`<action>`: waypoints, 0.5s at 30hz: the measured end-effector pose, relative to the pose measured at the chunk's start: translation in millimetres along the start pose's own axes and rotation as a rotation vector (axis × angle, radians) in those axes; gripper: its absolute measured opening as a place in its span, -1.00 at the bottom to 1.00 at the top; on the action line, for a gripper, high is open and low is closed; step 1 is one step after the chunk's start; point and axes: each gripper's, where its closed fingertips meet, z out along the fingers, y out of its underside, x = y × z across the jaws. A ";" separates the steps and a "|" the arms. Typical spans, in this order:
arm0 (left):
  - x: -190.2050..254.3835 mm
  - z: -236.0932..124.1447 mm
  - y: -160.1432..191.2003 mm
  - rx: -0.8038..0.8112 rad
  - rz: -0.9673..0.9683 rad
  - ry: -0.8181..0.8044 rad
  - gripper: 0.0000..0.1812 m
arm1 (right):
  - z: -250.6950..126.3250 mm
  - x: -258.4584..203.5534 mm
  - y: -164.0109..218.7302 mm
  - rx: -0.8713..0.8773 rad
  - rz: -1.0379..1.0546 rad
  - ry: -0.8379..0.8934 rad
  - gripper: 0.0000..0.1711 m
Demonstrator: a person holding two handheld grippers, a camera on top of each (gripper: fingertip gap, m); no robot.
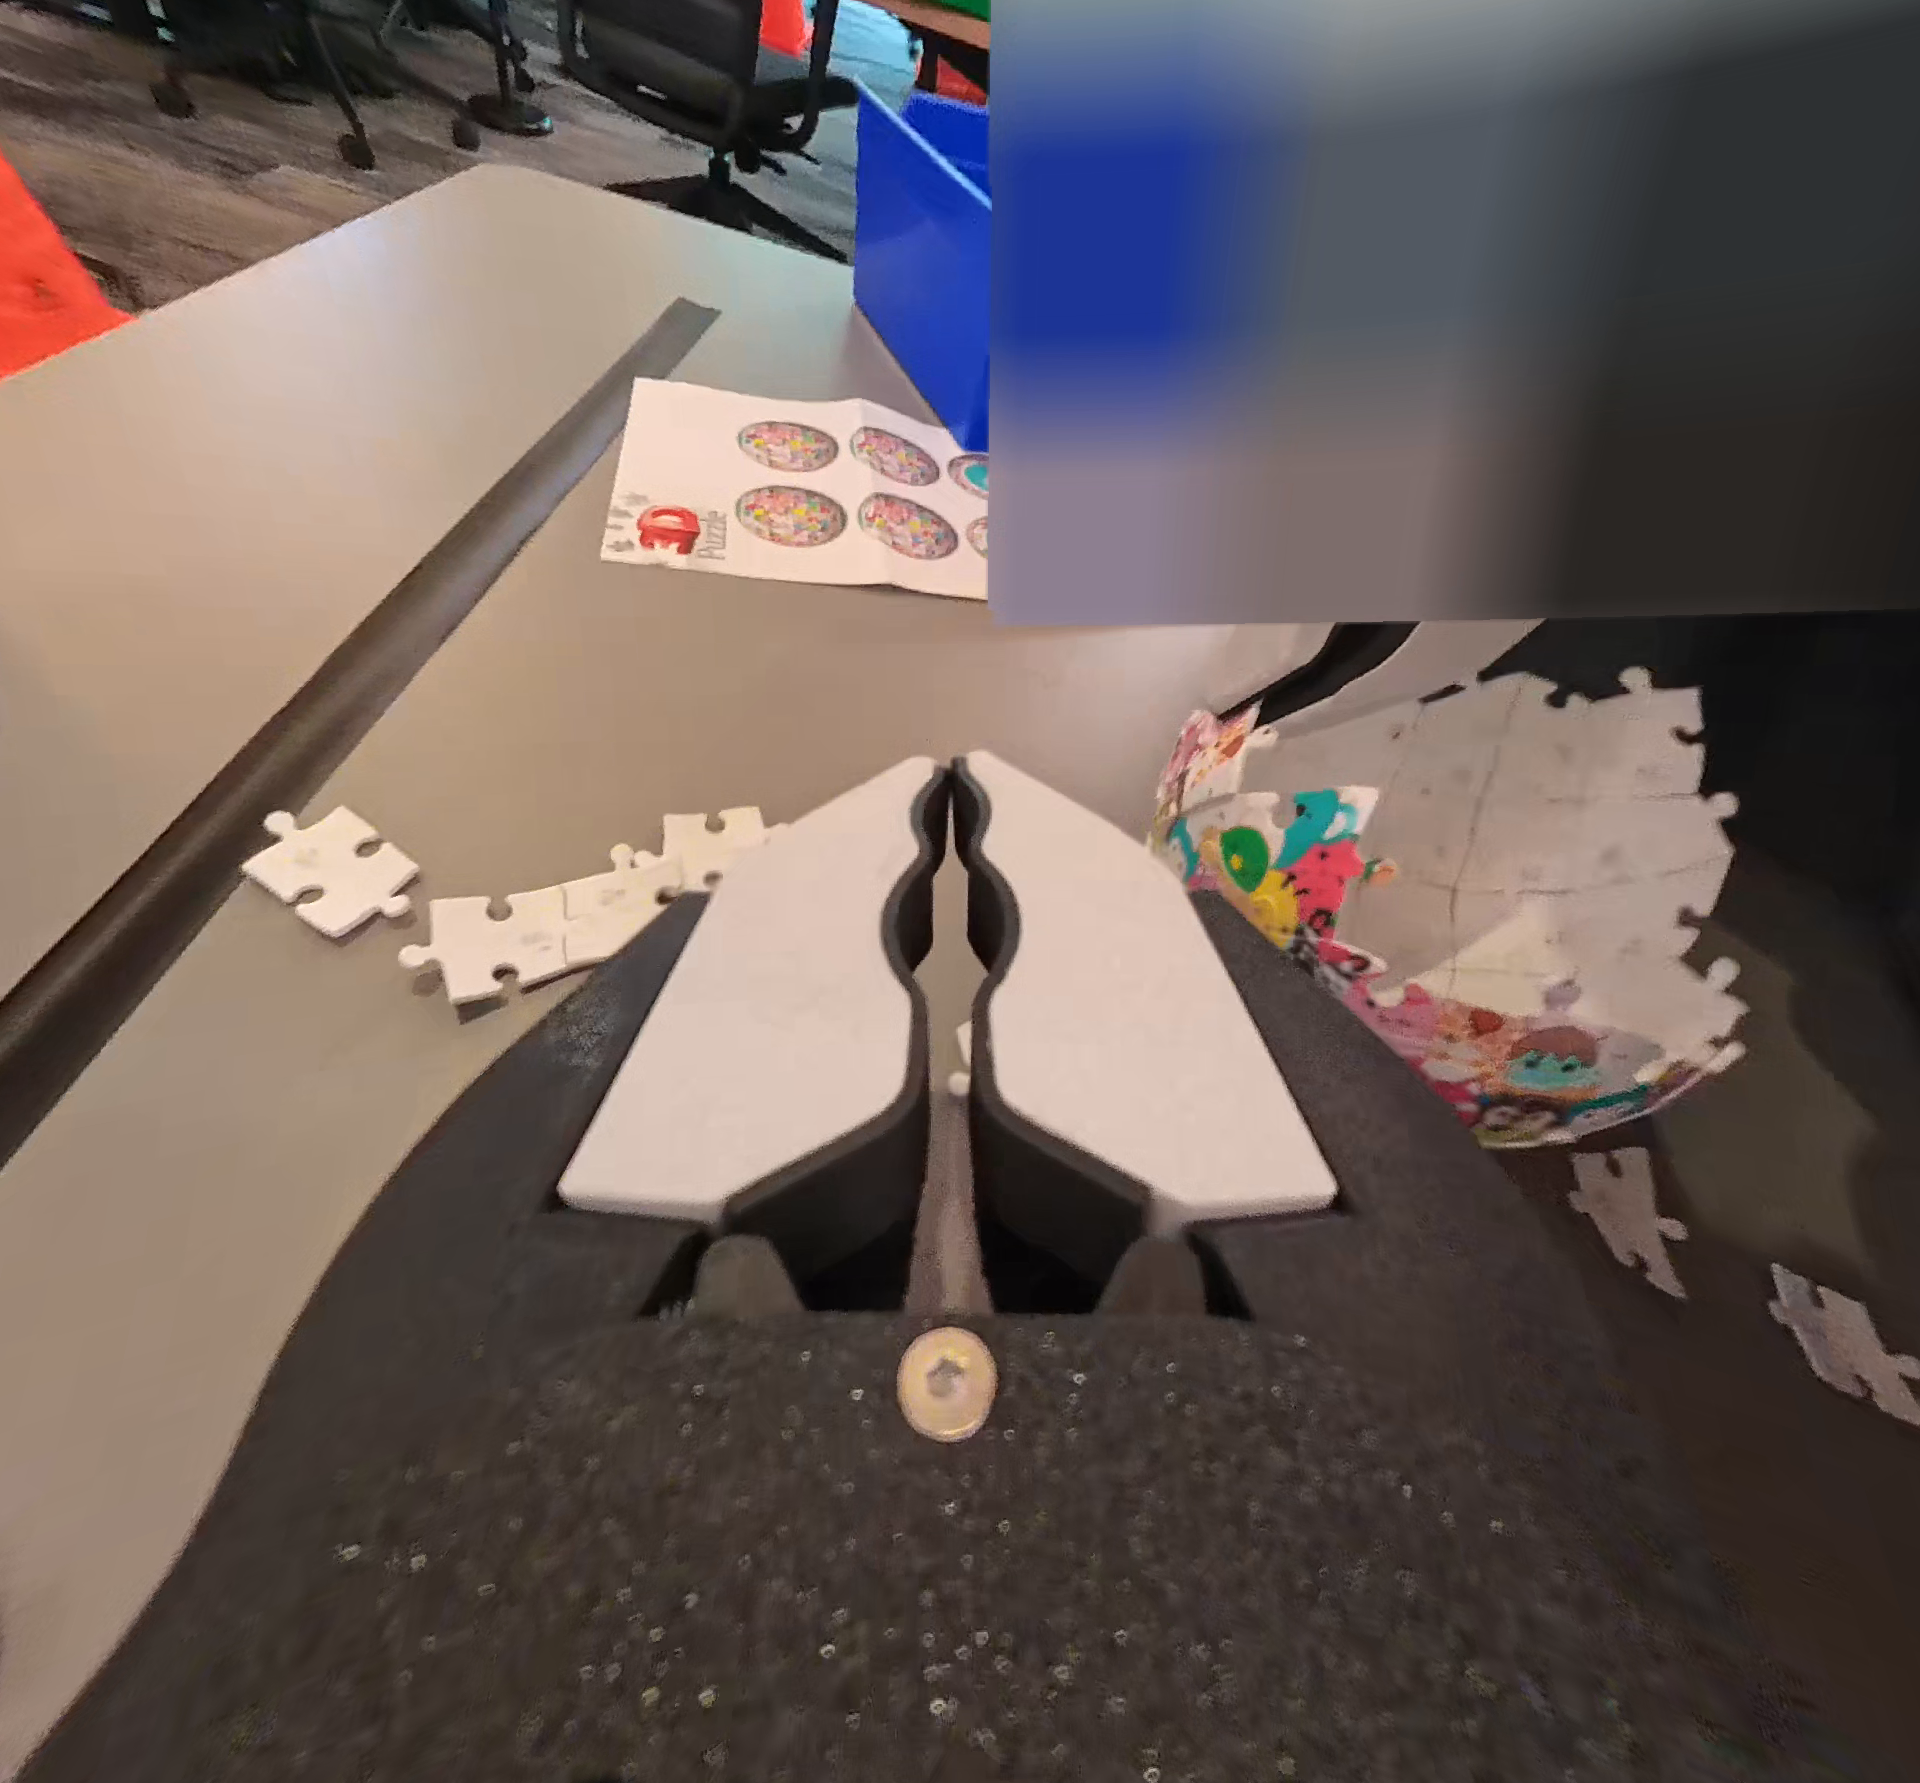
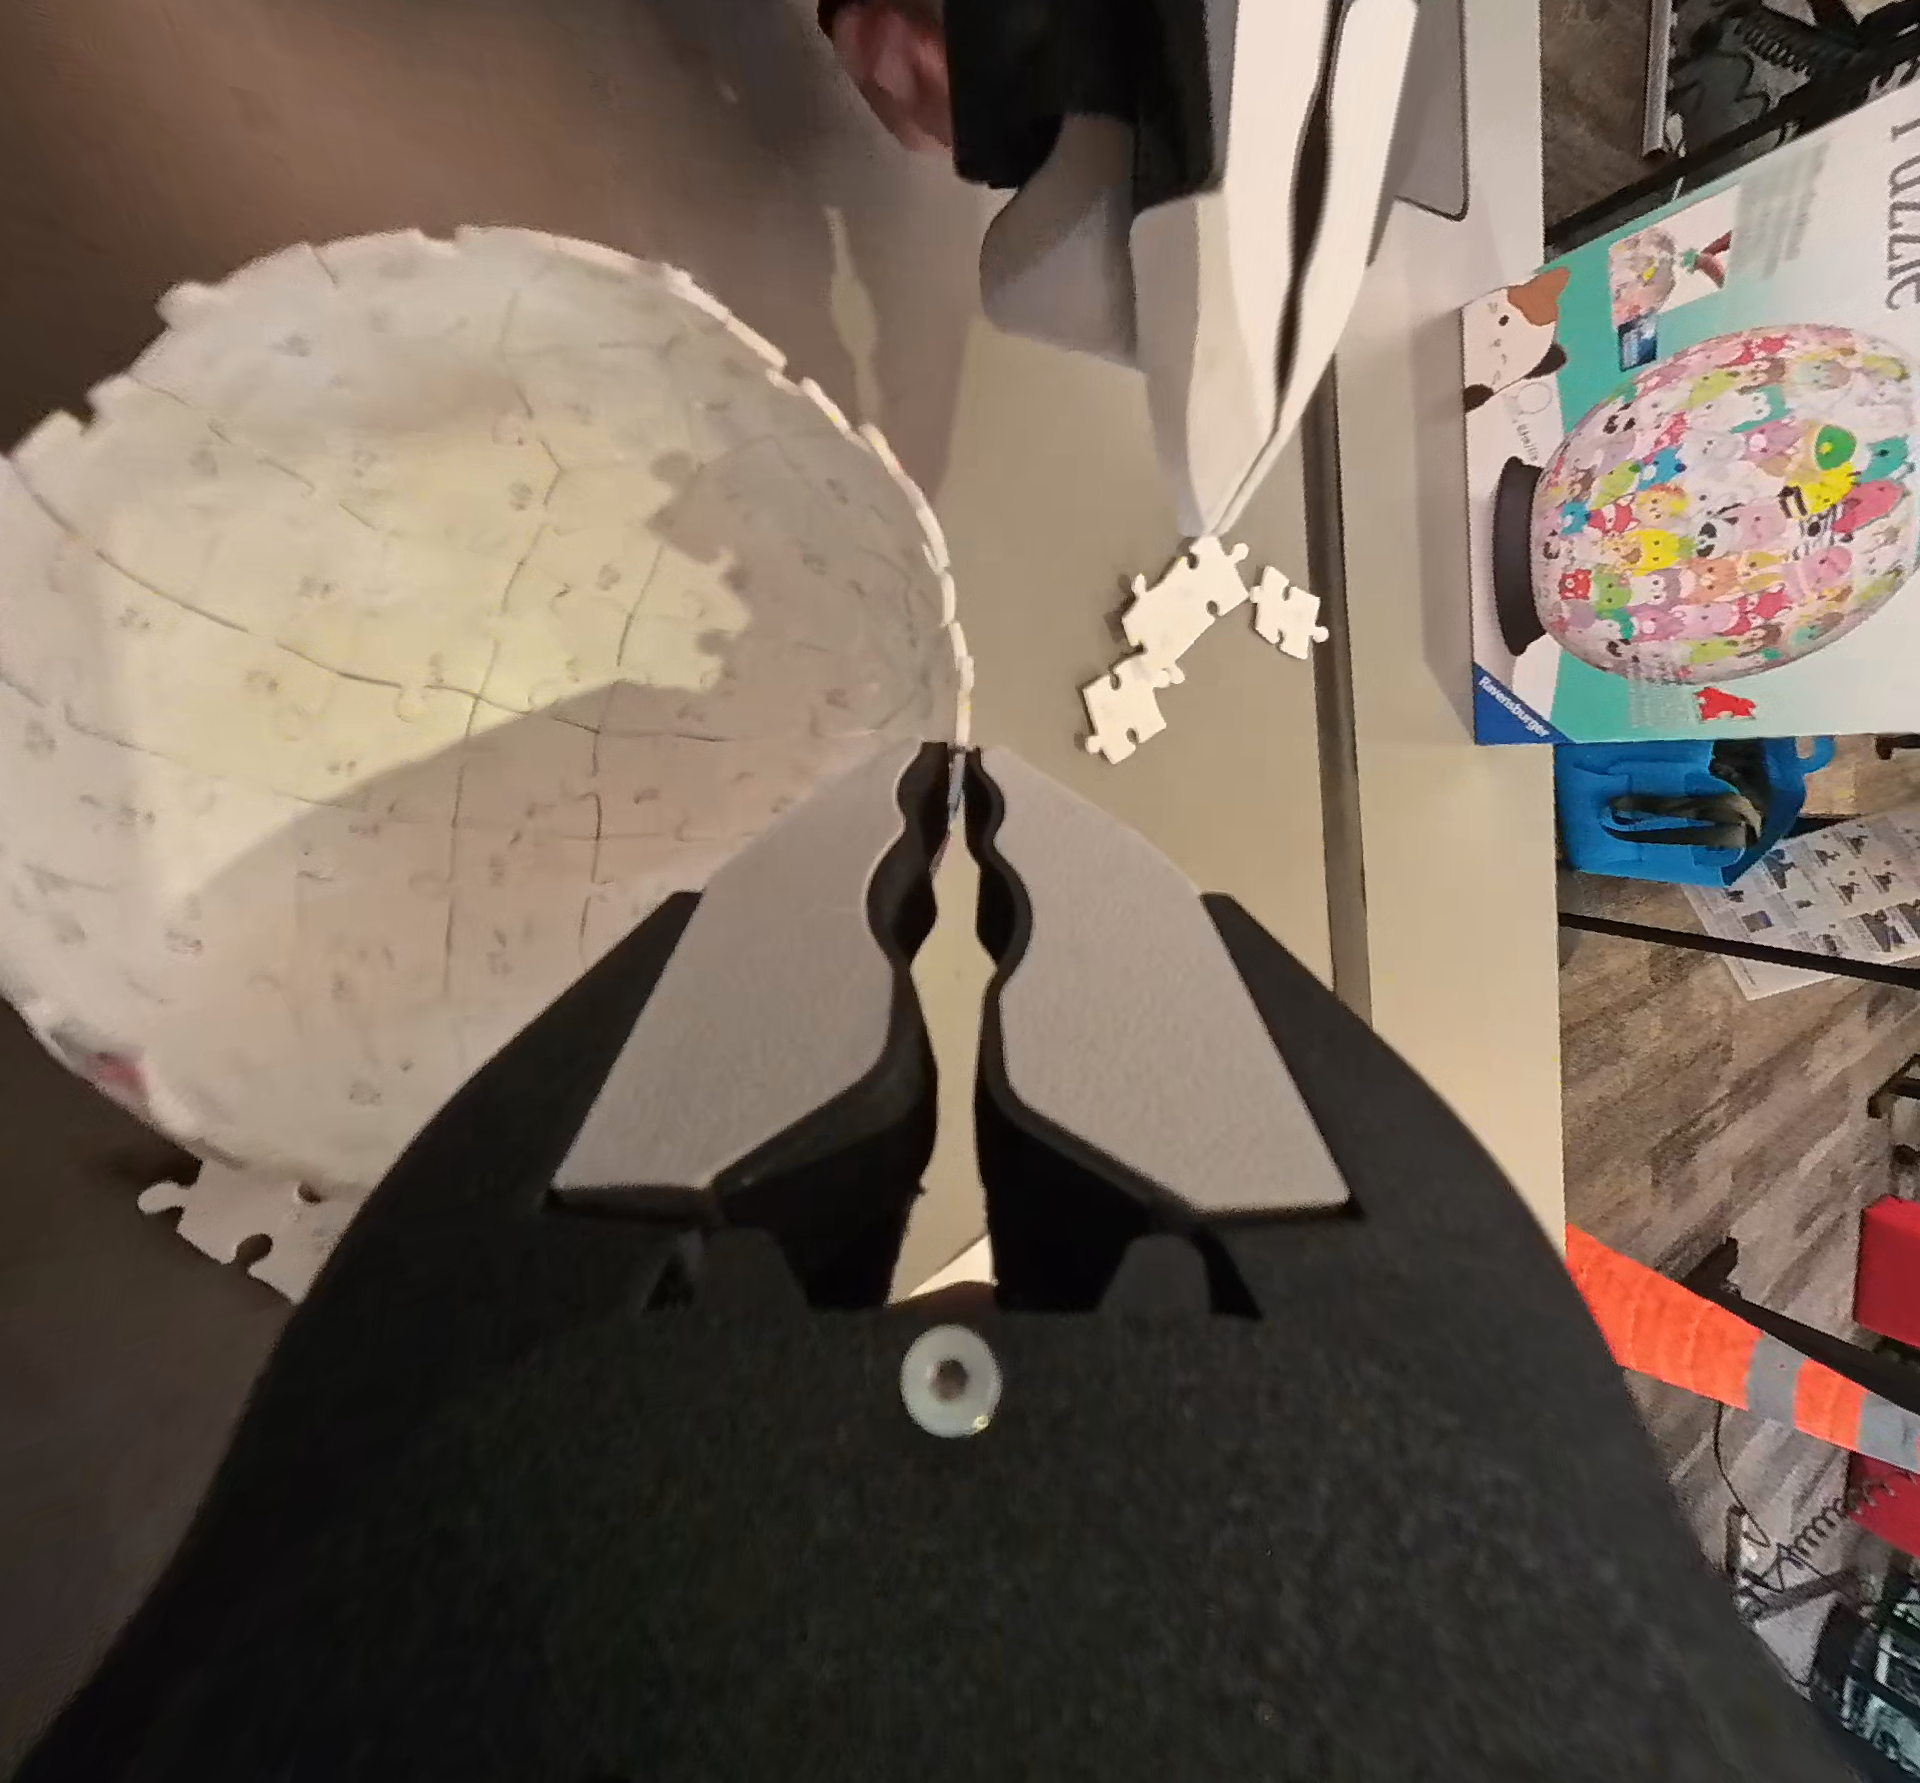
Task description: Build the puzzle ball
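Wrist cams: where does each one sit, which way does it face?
Left wrist view: on the left claw, shut, facing across the table over loose white pieces; no hand shows.
Right wrist view: on the right claw, looking down, shut on the half-built puzzle ball rim; a hand shows.
Shared: ball, pieces, left claw.

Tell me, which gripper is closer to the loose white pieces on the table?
Left. The left gripper has its tips right at the loose pieces. The right gripper is off to the side, pinching the rim of the half-built ball.
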 end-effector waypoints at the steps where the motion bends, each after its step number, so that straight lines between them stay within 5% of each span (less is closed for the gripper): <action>1: -0.9 1.3 4.6 -0.019 0.002 -0.002 -1.00 | 0.5 -0.1 -0.1 0.001 0.002 -0.002 -0.97; 15: -1.6 4.1 20.0 -0.077 -0.050 0.019 -0.92 | -4.2 4.1 -3.7 -0.072 0.086 -0.056 -0.77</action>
